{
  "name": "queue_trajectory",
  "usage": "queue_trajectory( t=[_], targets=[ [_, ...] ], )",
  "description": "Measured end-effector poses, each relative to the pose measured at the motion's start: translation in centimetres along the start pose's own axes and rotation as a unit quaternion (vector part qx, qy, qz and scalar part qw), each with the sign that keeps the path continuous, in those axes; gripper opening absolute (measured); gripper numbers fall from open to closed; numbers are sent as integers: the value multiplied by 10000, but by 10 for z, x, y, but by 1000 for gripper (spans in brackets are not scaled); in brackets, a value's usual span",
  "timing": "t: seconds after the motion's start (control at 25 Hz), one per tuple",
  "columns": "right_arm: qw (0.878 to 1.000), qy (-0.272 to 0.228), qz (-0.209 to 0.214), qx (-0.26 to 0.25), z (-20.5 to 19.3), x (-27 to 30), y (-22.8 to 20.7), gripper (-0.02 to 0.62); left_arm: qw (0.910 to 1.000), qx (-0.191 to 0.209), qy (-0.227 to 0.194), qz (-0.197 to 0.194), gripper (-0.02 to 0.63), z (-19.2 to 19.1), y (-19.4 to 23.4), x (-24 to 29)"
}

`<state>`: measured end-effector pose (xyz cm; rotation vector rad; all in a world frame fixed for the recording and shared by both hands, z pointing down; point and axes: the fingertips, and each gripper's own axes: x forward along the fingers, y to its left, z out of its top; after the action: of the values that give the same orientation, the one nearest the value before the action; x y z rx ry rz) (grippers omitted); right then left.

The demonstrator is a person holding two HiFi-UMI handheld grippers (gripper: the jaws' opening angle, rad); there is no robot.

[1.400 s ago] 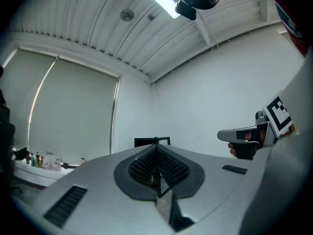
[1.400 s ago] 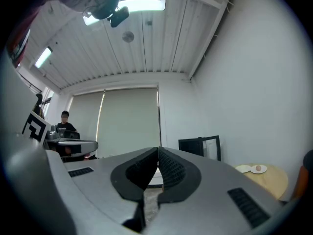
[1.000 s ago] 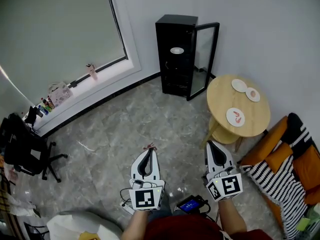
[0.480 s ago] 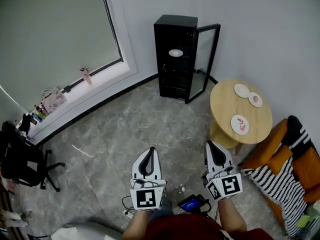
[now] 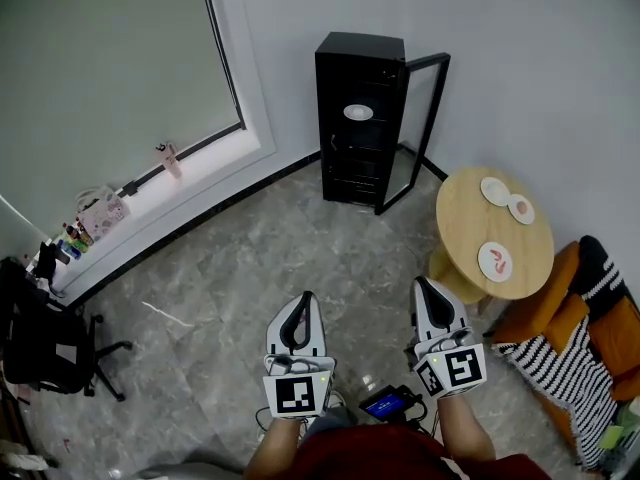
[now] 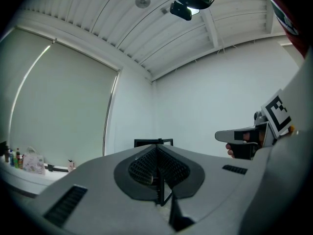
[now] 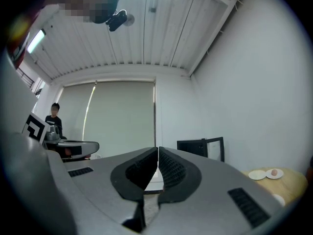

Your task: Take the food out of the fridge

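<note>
Grey marble floor (image 5: 250, 258), black fridge (image 5: 362, 73) open.

Glossy black fridge (image 5: 358, 118) with glass door; pale wooden table (image 5: 470, 218).

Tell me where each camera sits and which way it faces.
Head view: on the person's head, looking steeply down at floor, fridge, round table; shows forearms, left gripper, right gripper.
Left gripper view: on that gripper, looking along its shut jaws toward the fridge; right gripper shows at right.
Right gripper view: on that gripper, looking along its shut jaws toward fridge and table; left gripper shows at left.
Shared: all three see the fridge.
</note>
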<state>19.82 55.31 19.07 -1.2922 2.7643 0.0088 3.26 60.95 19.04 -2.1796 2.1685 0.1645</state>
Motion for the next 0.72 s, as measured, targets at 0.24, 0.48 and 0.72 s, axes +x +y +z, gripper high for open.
queue_trajectory(
  t=[0.24, 0.48, 0.72],
  targets=[
    [9999, -72, -145, 0, -3, 30, 8, 23, 9998, -92, -120, -112, 14, 1, 25, 25],
    [9997, -88, -247, 14, -10, 46, 9, 23, 9997, -87, -150, -187, 14, -2, 38, 41],
    [9995, -79, -295, 31, -17, 66, -11, 23, 9994, 51, -57, -332, 14, -14, 34, 67]
  ],
)
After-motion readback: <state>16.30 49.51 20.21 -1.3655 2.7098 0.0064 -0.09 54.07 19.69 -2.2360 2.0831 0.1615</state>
